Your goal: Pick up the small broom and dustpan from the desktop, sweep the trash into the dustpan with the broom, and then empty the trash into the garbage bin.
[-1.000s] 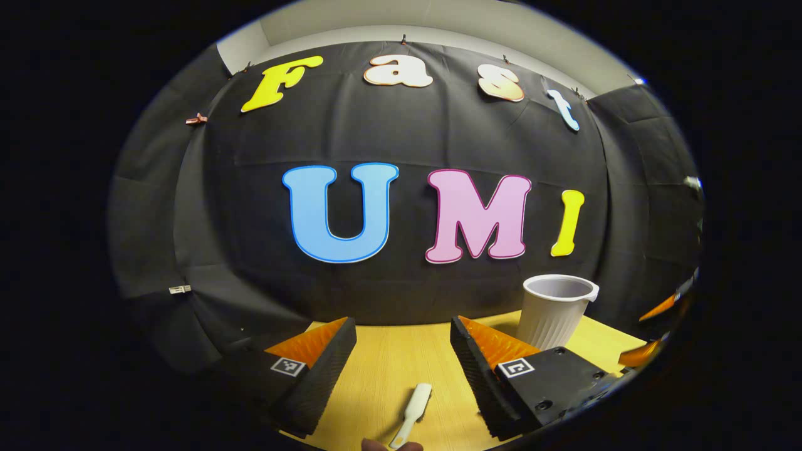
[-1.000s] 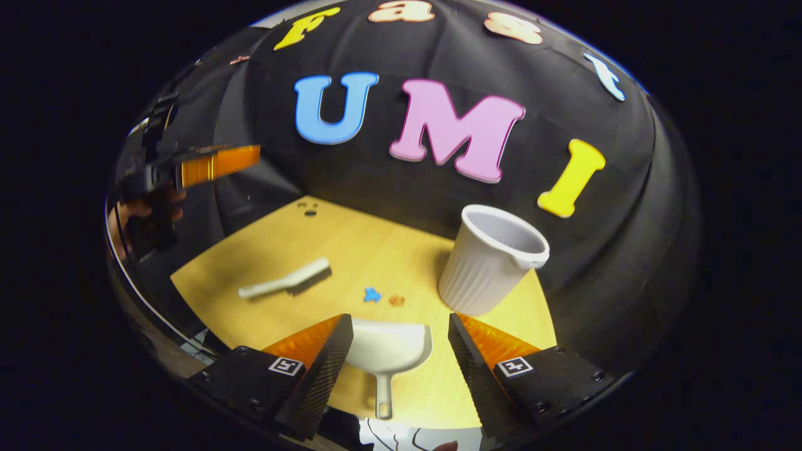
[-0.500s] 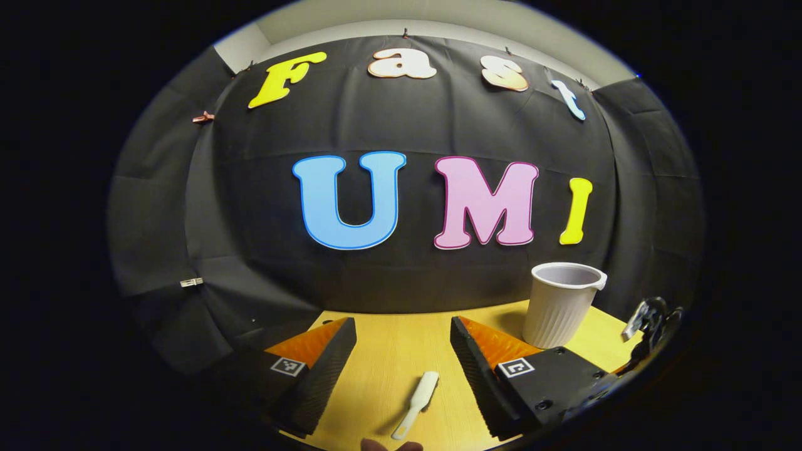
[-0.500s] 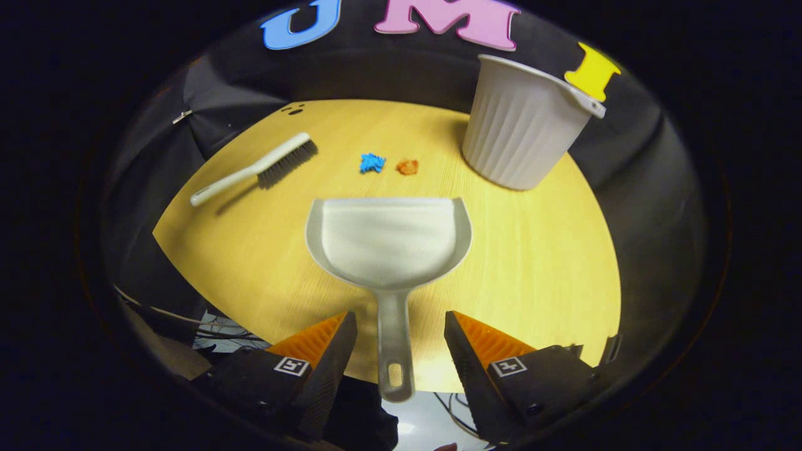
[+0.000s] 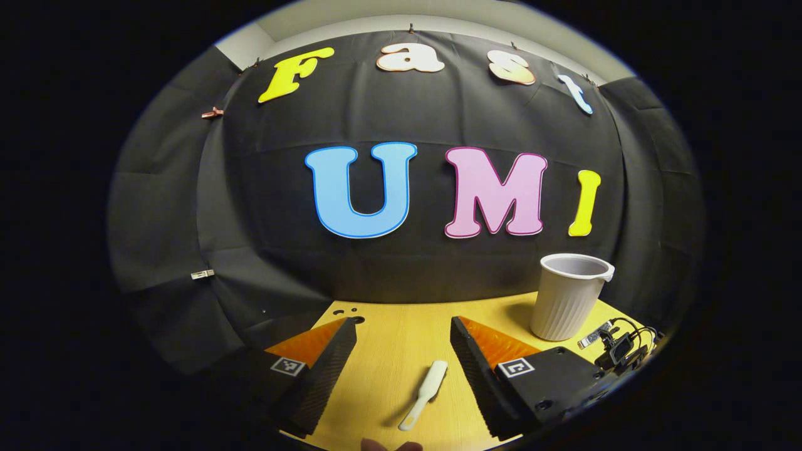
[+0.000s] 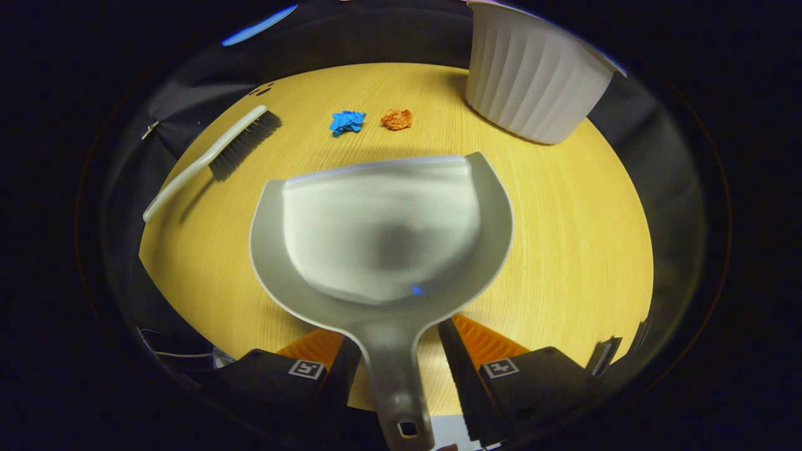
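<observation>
The grey dustpan [image 6: 382, 238] lies flat on the wooden desktop [image 6: 576, 238], its handle running back between the fingers of my right gripper [image 6: 398, 341]. The jaws stand open, close on either side of the handle. Beyond the pan's lip lie a blue paper scrap [image 6: 346, 121] and an orange one [image 6: 396, 118]. The white broom [image 6: 210, 160] rests at the left, bristles down. In the left gripper view the broom [image 5: 426, 393] lies below my left gripper [image 5: 403, 329], which hovers open above the desk with nothing in it.
A white ribbed garbage bin [image 6: 532, 81] stands upright at the back right of the desk, also seen in the left gripper view [image 5: 570, 300]. Cables and part of the other gripper [image 5: 617, 347] show at the desk's right edge. The black booth wall closes the back.
My right gripper has dropped and moved forward over the dustpan, so the handle now sits between its fingers, which have narrowed slightly. The left gripper has drifted a little, still open.
</observation>
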`<state>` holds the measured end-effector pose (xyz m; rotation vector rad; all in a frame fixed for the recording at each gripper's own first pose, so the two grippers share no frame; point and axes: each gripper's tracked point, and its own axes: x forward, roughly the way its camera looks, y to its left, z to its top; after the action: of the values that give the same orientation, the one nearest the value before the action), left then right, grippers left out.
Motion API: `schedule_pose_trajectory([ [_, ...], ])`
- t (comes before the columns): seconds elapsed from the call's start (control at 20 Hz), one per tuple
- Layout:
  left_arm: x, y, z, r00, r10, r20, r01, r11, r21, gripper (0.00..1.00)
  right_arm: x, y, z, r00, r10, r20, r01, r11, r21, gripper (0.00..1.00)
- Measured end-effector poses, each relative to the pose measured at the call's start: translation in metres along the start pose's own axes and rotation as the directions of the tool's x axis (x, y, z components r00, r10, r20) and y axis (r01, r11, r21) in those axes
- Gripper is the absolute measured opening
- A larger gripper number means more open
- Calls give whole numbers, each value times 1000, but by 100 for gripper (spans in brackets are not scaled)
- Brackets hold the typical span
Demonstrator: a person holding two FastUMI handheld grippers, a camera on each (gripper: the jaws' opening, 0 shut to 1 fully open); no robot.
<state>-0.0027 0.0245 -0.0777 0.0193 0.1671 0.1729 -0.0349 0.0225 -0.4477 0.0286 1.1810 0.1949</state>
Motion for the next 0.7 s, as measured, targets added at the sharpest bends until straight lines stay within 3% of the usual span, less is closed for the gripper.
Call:
schedule_pose_trajectory([
  [0.1, 2, 1, -6, 1000, 9, -12, -9, 1000, 6, 96, -1, 2, 1, 1000, 14, -5, -14, 999, -35, 67],
  [0.15, 4, 2, -10, 1000, 14, -20, -13, 1000, 6, 96, -2, 2, 5, 1000, 18, 9, -17, 998, -53, 51],
  [0.2, 7, 2, -13, 999, 13, -30, -12, 1000, 5, 96, -2, 2, 5, 1000, 22, 18, -20, 998, -67, 42],
  [0.35, 18, 0, -31, 998, -1, -70, 2, 1000, 7, 96, -2, 3, 8, 998, 48, 40, -44, 995, -91, 39],
  [0.5, 34, -8, -65, 983, -64, -174, 70, 997, 30, 96, -8, -2, 10, 997, 46, 67, -35, 988, -151, 34],
  [0.55, 40, -12, -81, 971, -88, -223, 101, 994, 48, 96, -15, -4, 14, 995, 51, 90, -34, 984, -175, 40],
  [0.7, 52, -26, -131, 910, -141, -390, 194, 976, 102, 95, -38, -10, 23, 989, 82, 126, -55, 978, -203, 34],
])
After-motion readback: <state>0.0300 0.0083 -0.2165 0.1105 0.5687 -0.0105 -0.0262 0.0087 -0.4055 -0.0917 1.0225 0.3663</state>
